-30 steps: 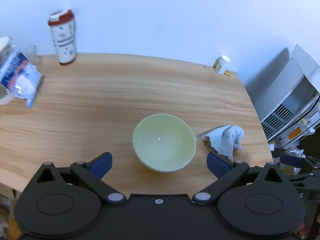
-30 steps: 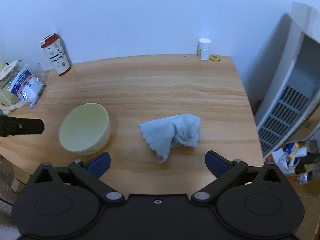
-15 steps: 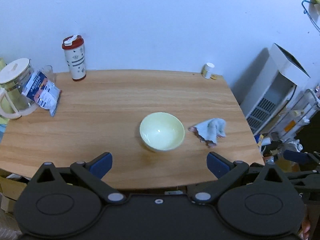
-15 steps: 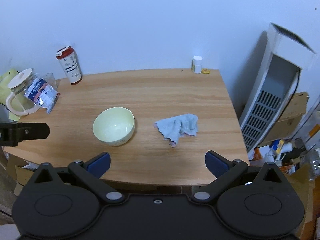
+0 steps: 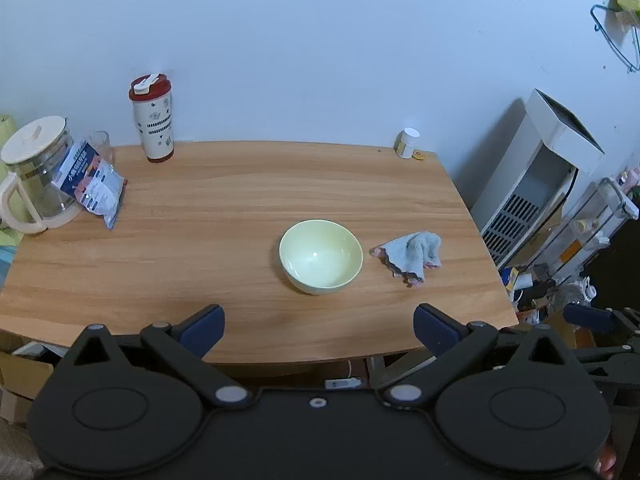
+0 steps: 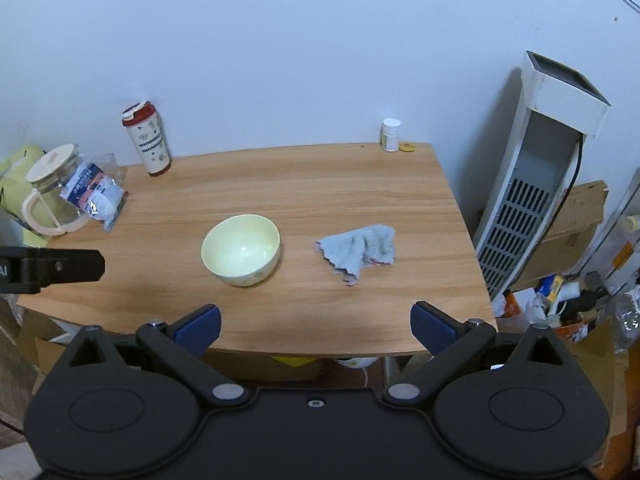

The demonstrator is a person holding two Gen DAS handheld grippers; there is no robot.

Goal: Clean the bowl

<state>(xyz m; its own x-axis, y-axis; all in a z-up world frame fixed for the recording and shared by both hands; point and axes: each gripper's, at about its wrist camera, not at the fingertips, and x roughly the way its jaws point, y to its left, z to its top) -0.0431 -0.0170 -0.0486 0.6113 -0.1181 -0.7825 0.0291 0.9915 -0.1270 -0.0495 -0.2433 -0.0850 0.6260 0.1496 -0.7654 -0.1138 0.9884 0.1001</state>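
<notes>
A pale yellow-green bowl (image 5: 321,255) (image 6: 241,249) stands upright on the wooden table (image 5: 240,184) (image 6: 320,184), right of its middle. A crumpled light-blue cloth (image 5: 412,255) (image 6: 360,254) lies just right of the bowl, a small gap between them. My left gripper (image 5: 318,330) is open, held back over the table's front edge, nothing between its fingers. My right gripper (image 6: 315,328) is open too, also back at the front edge and well short of the cloth. The left gripper's side shows at the far left of the right wrist view.
A red-lidded tumbler (image 5: 153,119) stands at the back left. A glass jug (image 5: 34,176) and a foil packet (image 5: 94,186) sit at the left edge. A small white bottle (image 5: 407,143) is at the back right corner. A white tower appliance (image 6: 536,176) and floor clutter lie to the right.
Both grippers have pulled back and up from the table, so bowl and cloth look smaller and farther. Bowl and cloth have not moved. Both grippers stay open.
</notes>
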